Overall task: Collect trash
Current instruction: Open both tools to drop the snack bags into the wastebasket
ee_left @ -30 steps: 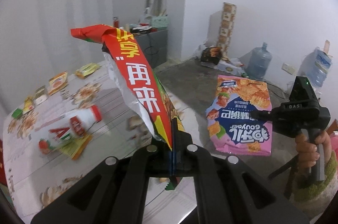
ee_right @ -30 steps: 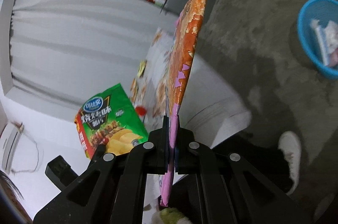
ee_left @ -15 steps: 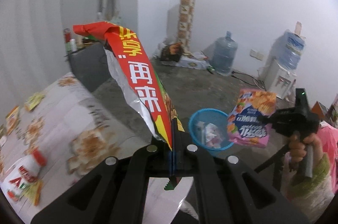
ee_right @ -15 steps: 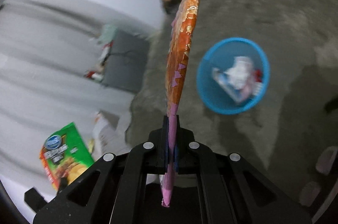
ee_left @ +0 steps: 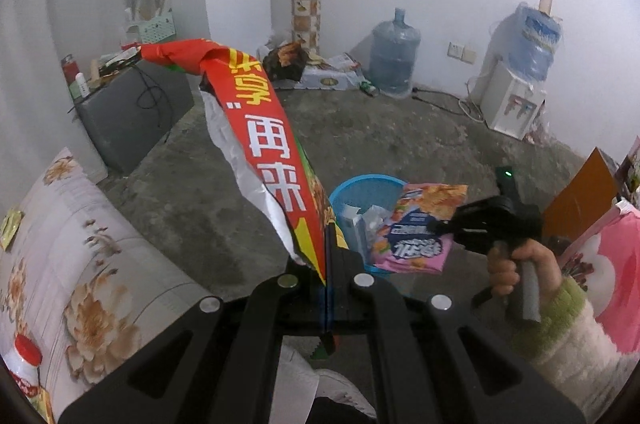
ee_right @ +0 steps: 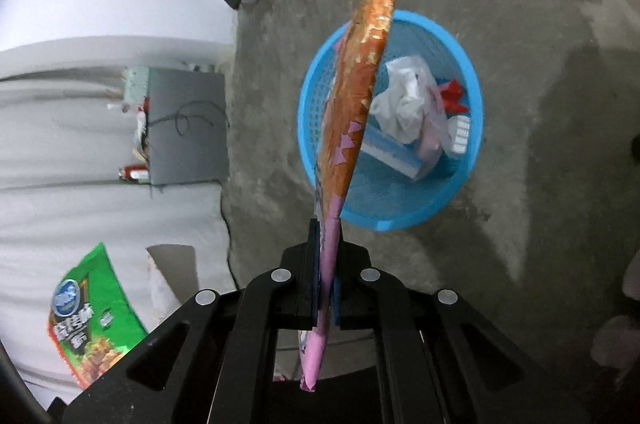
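Note:
My left gripper [ee_left: 326, 260] is shut on a red and green chip bag [ee_left: 264, 140] that stands up edge-on above the jaws. My right gripper [ee_right: 326, 244] is shut on a pink and orange snack bag [ee_right: 356, 88], held edge-on over the rim of a blue trash basket [ee_right: 420, 212] that holds white paper and boxes. In the left wrist view the right gripper [ee_left: 438, 226] holds the pink bag [ee_left: 420, 228] over the same basket [ee_left: 360, 184]. The green bag also shows in the right wrist view [ee_right: 88, 320].
A table with a floral cloth [ee_left: 68, 256] lies at the left, with a white bottle with a red cap [ee_left: 24, 368] on it. A grey cabinet [ee_left: 132, 112], water jugs [ee_left: 394, 54] and a dispenser [ee_left: 512, 100] stand along the walls on the concrete floor.
Both grippers swung away from the table toward the floor. The blue basket came into view and now lies right under the pink bag. Both bags stay gripped.

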### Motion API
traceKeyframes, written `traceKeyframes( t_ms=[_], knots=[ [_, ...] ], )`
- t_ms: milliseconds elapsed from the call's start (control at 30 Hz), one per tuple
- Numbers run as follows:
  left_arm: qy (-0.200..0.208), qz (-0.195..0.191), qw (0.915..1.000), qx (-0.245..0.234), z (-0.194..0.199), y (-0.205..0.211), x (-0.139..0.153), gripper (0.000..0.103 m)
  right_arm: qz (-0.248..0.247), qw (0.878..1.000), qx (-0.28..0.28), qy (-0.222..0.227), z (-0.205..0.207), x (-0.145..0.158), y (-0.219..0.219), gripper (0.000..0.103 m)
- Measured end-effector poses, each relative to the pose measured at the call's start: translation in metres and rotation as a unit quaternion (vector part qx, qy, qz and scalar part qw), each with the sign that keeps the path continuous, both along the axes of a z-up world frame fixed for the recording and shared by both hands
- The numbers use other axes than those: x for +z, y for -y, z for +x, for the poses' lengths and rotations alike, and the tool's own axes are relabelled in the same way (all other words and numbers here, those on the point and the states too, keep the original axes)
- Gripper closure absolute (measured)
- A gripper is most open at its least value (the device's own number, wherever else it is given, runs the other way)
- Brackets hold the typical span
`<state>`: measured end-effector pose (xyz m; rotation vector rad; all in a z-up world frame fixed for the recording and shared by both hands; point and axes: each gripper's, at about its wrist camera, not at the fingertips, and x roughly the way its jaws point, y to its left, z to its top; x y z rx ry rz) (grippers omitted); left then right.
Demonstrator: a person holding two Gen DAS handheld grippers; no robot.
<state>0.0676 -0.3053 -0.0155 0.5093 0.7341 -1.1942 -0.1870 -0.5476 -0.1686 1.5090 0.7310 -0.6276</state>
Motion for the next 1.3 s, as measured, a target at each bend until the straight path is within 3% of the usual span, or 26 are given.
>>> traceKeyframes(
  t_ms=[233,300,400,500,700,833,900,933,967,1033,1167,1300],
  knots=[
    [0.007,0.023,0.9997,-0.008,-0.007,0.024,-0.013,0.103,-0.046,0.994,0.061,-0.080,0.025,-0.020,0.041,0.094],
    [0.009,0.028,0.9994,-0.015,-0.011,0.034,-0.017,0.103,-0.048,0.990,0.078,-0.104,0.027,-0.033,0.046,0.073],
    [0.011,0.042,0.9986,-0.030,-0.018,0.052,-0.025,0.103,-0.040,0.987,0.072,-0.135,0.021,-0.042,0.050,0.060],
    [0.012,0.064,0.9962,-0.057,-0.032,0.086,-0.039,0.103,-0.035,0.993,0.026,-0.106,0.000,-0.042,0.044,0.051],
    [0.026,0.107,0.9876,-0.111,-0.065,0.154,-0.076,0.103,-0.031,0.996,-0.067,-0.050,-0.049,-0.033,0.027,0.049],
    [0.067,0.153,0.9758,-0.141,-0.096,0.206,-0.119,0.103,-0.023,0.994,-0.097,-0.042,-0.063,-0.029,0.030,0.049],
    [0.052,0.180,0.9705,-0.151,-0.108,0.228,-0.147,0.102,-0.016,0.994,-0.102,-0.044,-0.065,-0.031,0.034,0.049],
    [0.029,0.197,0.9680,-0.152,-0.110,0.237,-0.161,0.093,-0.013,0.993,-0.104,-0.045,-0.066,-0.031,0.035,0.049],
    [0.013,0.211,0.9661,-0.148,-0.110,0.243,-0.171,0.071,-0.010,0.993,-0.105,-0.046,-0.069,-0.031,0.034,0.049],
    [-0.009,0.234,0.9648,-0.119,-0.105,0.252,-0.187,0.050,-0.010,0.993,-0.107,-0.044,-0.071,-0.029,0.034,0.049],
    [-0.074,0.205,0.9732,-0.073,-0.078,0.248,-0.175,0.043,-0.018,0.993,-0.108,-0.043,-0.072,-0.030,0.035,0.048],
    [-0.095,0.178,0.9787,-0.035,-0.050,0.232,-0.149,0.042,-0.035,0.992,-0.107,-0.051,-0.069,-0.025,0.033,0.049]
  ],
)
